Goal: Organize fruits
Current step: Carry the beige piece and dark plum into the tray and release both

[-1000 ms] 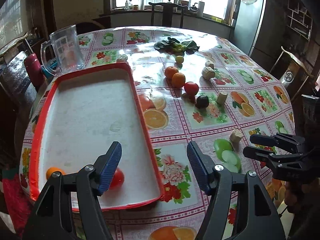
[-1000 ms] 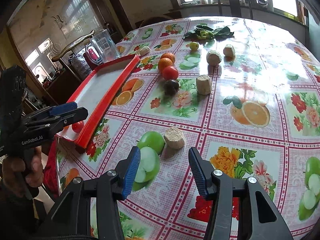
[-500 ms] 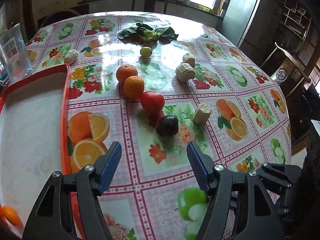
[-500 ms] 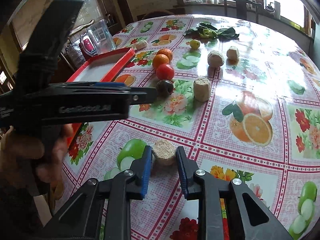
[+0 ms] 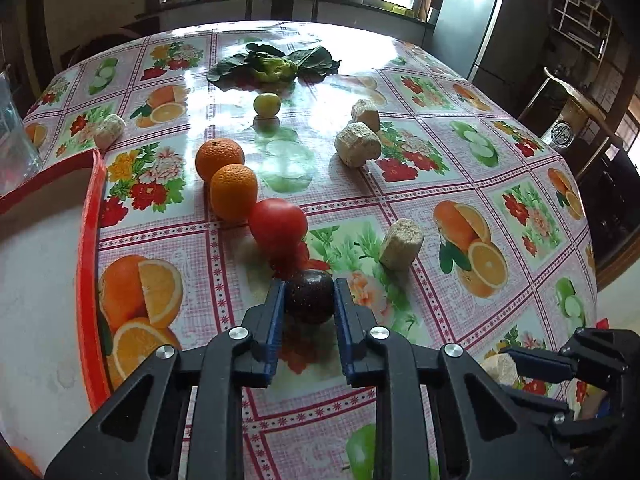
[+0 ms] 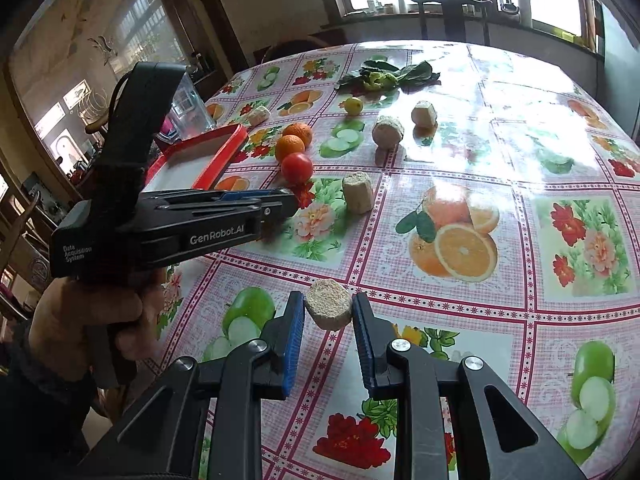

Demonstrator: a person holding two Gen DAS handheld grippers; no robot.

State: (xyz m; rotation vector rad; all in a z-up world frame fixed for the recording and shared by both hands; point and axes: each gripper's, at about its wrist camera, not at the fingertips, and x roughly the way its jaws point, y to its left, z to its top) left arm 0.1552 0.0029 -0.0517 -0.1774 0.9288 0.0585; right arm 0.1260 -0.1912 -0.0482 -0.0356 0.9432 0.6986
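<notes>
**Dark-skinned fruit in the left jaws; fruit sorting under way**

Dark purple, glossy, round: the plum-like fruit (image 5: 310, 295) sits on the oilcloth-covered table (image 5: 460, 184) toward its near edge, with the left gripper (image 5: 309, 300) clenched on it, one blue pad against each flank. Whether it has left the cloth cannot be told.

Fruit in a row, running from the held piece toward the far edge: red tomato (image 5: 278, 222) just beyond it, then two oranges (image 5: 226, 172) touching each other, then a small yellow-green fruit (image 5: 267, 104) well apart, with leafy greens (image 5: 272, 65) behind.

Red-rimmed white tray (image 5: 86, 240) at the left edge, evidently the collecting place; an orange piece shows at its near corner. The grip across the fruit's widest part suits a carry sideways into it.

Pale fibrous chunks (image 5: 401, 243), several, scattered right of the row; not obviously fruit.

Right gripper (image 6: 328, 316): narrowed about one such chunk (image 6: 329, 309) near the table's near edge, the left pad touching, a sliver of gap on the right; contact there uncertain, so a firm hold cannot be told. Likely meant to move the chunk aside.

Clear jug (image 6: 188, 108) beyond the tray's far corner.
</notes>
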